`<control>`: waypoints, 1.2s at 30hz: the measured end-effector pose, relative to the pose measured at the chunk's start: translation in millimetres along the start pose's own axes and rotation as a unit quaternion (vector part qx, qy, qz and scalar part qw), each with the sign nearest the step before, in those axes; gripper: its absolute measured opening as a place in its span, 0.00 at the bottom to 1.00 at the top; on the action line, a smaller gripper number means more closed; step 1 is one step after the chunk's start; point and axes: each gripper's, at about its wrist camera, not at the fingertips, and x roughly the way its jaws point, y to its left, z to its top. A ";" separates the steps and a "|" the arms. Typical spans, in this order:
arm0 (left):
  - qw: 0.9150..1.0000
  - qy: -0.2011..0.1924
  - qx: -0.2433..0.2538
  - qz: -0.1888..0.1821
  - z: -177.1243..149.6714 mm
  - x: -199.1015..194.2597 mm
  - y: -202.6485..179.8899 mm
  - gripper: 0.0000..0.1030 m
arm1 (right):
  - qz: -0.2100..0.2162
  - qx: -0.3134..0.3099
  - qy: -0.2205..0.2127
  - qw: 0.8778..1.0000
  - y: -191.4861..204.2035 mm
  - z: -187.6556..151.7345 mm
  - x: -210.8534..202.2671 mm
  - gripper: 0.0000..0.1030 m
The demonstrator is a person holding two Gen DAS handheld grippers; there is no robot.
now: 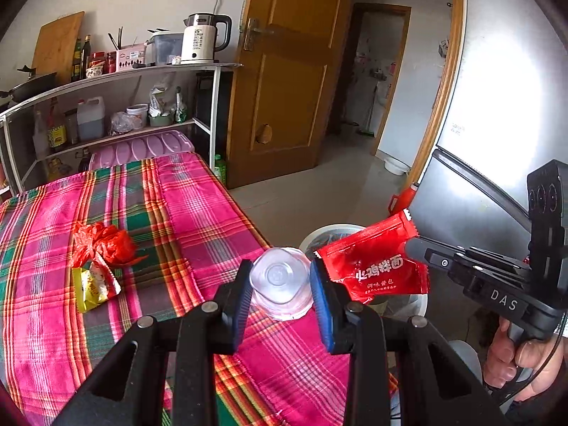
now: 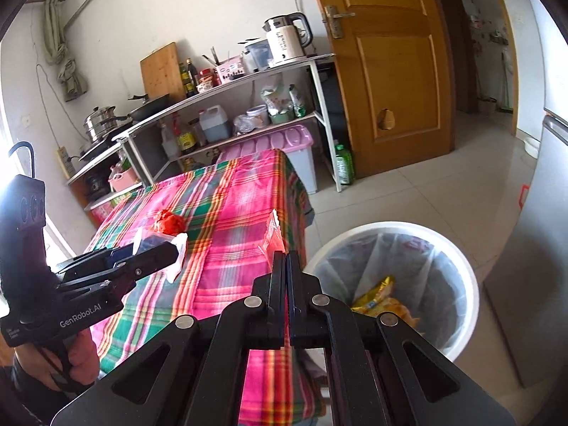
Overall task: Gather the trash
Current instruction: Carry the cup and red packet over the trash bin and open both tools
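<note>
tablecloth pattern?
Plaid cotton tablecloth: pink, green, orange and grey stripes. Clearest in the left wrist view.

Two grippers are in view: the left gripper [image 1: 278, 284] holds the one clear plastic cup [image 1: 278, 280], and the right gripper [image 2: 285, 259] pinches the one red sauce packet [image 1: 372, 266].

One table [image 1: 198, 195] under a plaid cloth carries two loose pieces of trash: one crumpled red bag [image 1: 104, 243] at ten o'clock from the cup and one yellow wrapper [image 1: 94, 285] at nine o'clock.

One white bin [image 2: 458, 269] stands on the floor at three o'clock from the right gripper, with yellow wrappers [image 2: 381, 296] inside, too jumbled to count.

One kettle [image 1: 202, 37], one wooden door [image 1: 284, 71], one fridge [image 1: 497, 106], one cutting board [image 1: 58, 46].
</note>
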 end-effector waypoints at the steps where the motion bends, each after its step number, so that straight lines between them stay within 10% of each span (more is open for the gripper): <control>1: 1.000 0.002 0.002 -0.003 0.6 2.6 -4.0 0.33 | -0.004 0.004 -0.001 1.000 -4.8 -0.4 -1.5 0.00; 36: 0.996 0.074 0.025 -0.049 -6.4 95.0 -62.7 0.34 | -0.050 0.090 0.040 0.994 -94.8 -29.8 14.4 0.03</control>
